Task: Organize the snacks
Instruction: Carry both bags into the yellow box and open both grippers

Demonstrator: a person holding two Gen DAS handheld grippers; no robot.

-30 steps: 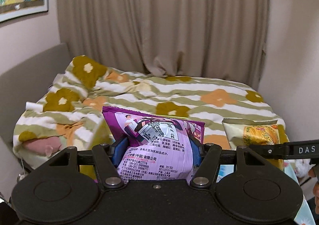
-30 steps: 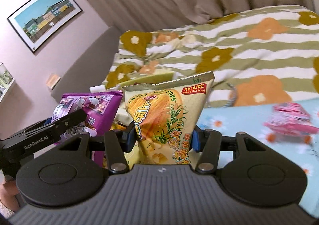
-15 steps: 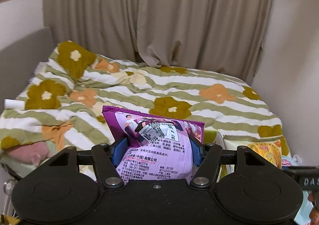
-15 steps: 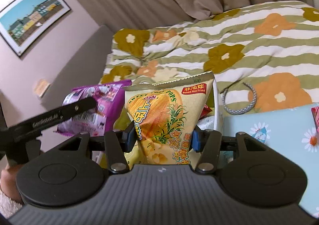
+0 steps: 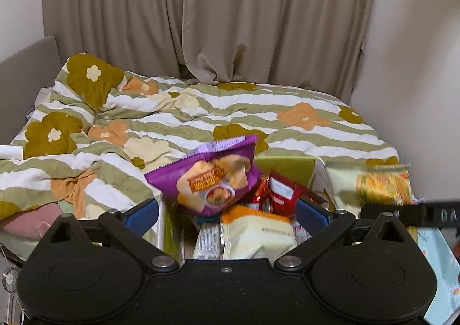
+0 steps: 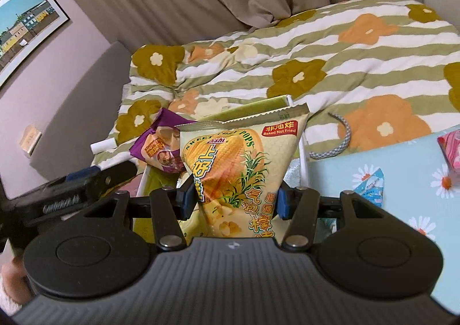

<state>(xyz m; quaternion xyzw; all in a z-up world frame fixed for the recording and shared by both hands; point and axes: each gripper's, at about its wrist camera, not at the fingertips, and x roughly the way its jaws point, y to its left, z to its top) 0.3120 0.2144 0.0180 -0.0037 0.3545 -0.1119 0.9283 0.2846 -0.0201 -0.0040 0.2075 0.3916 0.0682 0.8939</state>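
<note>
My left gripper [image 5: 227, 214] is open and empty above a green-walled box [image 5: 287, 166] that holds several snack packets. A purple snack bag [image 5: 214, 178] lies free just ahead of its fingers, on top of red packets [image 5: 283, 192] and a pale packet [image 5: 256, 231]. My right gripper [image 6: 234, 200] is shut on a yellow corn-pops bag [image 6: 238, 164] and holds it upright over the box's right side. That bag shows blurred in the left wrist view [image 5: 379, 185]. The purple bag shows left of it in the right wrist view [image 6: 158, 146].
A bed with a green-striped flowered quilt [image 5: 201, 112] lies behind the box. A light-blue daisy cloth [image 6: 402, 175] lies to the right with a pink packet [image 6: 451, 149] on it. A grey braided loop [image 6: 339, 141] lies on the quilt. Curtains [image 5: 230, 23] hang behind.
My left gripper has opened and let go of the purple bag, which has dropped into the box and turned face up. My right gripper still holds the yellow bag, moved left over the box.
</note>
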